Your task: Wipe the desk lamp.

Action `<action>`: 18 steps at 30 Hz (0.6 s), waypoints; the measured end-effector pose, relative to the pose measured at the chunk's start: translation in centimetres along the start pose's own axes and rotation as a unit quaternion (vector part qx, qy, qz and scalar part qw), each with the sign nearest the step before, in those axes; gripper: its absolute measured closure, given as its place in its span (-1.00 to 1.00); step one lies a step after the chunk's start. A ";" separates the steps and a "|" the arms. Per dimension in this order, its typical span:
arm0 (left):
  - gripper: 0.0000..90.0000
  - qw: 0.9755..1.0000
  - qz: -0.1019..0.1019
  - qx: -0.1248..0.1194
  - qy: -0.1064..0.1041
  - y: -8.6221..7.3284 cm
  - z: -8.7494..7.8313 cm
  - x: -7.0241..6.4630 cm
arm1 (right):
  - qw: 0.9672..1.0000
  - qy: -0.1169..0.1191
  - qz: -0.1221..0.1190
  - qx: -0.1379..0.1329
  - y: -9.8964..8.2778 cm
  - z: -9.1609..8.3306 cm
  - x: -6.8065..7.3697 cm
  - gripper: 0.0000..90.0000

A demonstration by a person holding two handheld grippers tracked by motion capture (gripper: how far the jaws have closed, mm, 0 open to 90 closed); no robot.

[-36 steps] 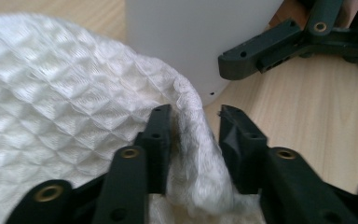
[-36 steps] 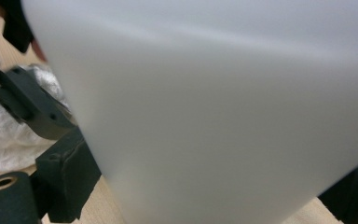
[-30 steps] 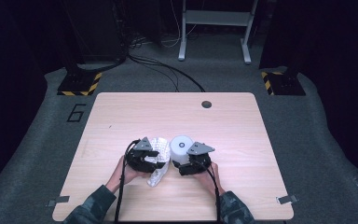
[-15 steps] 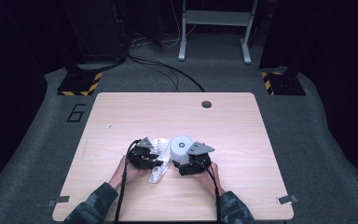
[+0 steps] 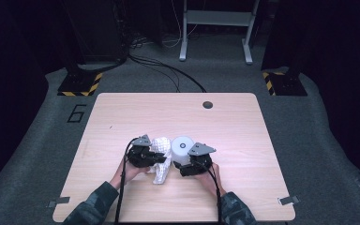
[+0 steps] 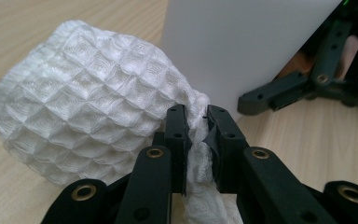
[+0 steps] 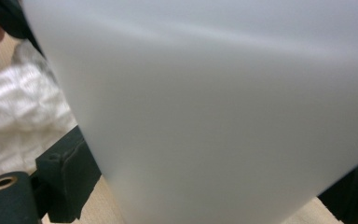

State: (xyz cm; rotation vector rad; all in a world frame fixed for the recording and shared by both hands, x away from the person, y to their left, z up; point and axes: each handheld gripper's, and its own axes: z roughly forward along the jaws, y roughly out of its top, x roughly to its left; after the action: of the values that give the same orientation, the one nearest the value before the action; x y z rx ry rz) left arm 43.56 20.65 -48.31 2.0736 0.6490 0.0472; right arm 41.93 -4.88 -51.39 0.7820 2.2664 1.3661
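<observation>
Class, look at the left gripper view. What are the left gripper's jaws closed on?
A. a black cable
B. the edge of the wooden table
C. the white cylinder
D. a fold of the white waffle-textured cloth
D. In the left gripper view, the left gripper has its two black jaws pinched together on a bunched fold of the white waffle-textured cloth, beside the white cylinder.

Only legible marking: a black numeral "6" (image 5: 77, 113) on the grey floor covering (image 5: 37, 140), just off the table's far-left corner in the high view. Yellow-and-black hazard stripes (image 5: 80, 86) edge the two dark stand bases beyond the table, but that's a pattern, not text. Nothing readable in either gripper view.
</observation>
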 end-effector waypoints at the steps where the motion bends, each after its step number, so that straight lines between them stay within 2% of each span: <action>1: 0.76 1.000 0.000 0.000 0.000 0.0 0.0 0.0 | 1.000 0.000 0.000 0.000 0.0 0.0 0.0 -0.83; 3: 0.76 1.000 0.004 -0.021 -0.004 0.9 -0.9 0.0 | 1.000 0.000 -0.002 0.000 0.0 0.0 0.0 -0.83; 4: 0.76 1.000 -0.002 -0.027 -0.008 1.1 -1.1 -0.1 | 1.000 0.000 -0.002 -0.001 0.0 0.0 0.0 -0.83; 6: 0.76 0.999 0.001 -0.032 -0.010 1.4 -1.4 0.0 | 1.000 0.000 -0.003 -0.001 0.0 0.0 0.0 -0.83; 9: 0.76 0.998 0.001 -0.060 -0.013 2.5 -2.4 0.0 | 1.000 0.000 -0.002 -0.001 0.0 0.0 0.0 -0.83; 11: 0.76 0.997 0.002 -0.069 -0.015 2.9 -2.7 0.1 | 1.000 0.000 -0.002 -0.001 0.0 0.0 0.0 -0.83; 14: 0.76 0.997 -0.001 -0.074 -0.016 3.0 -2.8 0.1 | 1.000 0.000 -0.002 -0.001 0.0 0.0 0.0 -0.83; 17: 0.76 0.997 -0.010 -0.068 -0.019 2.5 -2.4 0.1 | 1.000 -0.001 0.001 0.000 0.0 0.0 0.0 -0.83; 18: 0.76 0.998 -0.008 -0.066 -0.019 2.3 -2.3 0.2 | 1.000 0.000 0.000 0.001 0.0 0.0 0.0 -0.83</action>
State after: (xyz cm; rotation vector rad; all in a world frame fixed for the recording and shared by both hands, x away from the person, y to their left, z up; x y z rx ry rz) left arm 44.09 21.50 -45.19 1.9384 0.6227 0.0414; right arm 41.93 -4.87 -51.38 0.7835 2.2671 1.3637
